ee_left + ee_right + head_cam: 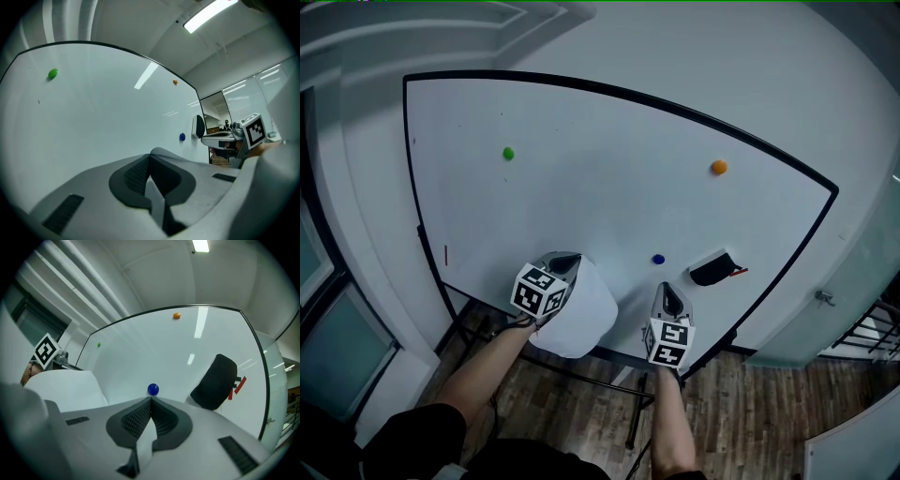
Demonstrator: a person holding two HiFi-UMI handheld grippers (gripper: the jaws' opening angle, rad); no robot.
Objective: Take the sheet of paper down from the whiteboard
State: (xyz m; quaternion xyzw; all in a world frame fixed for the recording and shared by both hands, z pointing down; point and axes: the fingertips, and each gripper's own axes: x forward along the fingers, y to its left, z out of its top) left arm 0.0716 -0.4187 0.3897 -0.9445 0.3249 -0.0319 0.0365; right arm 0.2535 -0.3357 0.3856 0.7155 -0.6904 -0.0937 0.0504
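The white sheet of paper (577, 321) is off the whiteboard (609, 178) and hangs curled in front of its lower edge. My left gripper (567, 262) is shut on the sheet's top, and a thin pale edge of the paper (158, 204) shows between its pads. In the right gripper view the sheet (70, 387) shows at the left. My right gripper (667, 290) is shut and sits apart from the paper. It points level at the board just below a blue magnet (658, 260) (153, 389).
A green magnet (508, 153) and an orange magnet (718, 167) sit higher on the board. A black eraser (711, 269) with a red marker beside it sits right of the blue magnet. Below the board are its stand legs (635, 412) and a wooden floor (741, 412).
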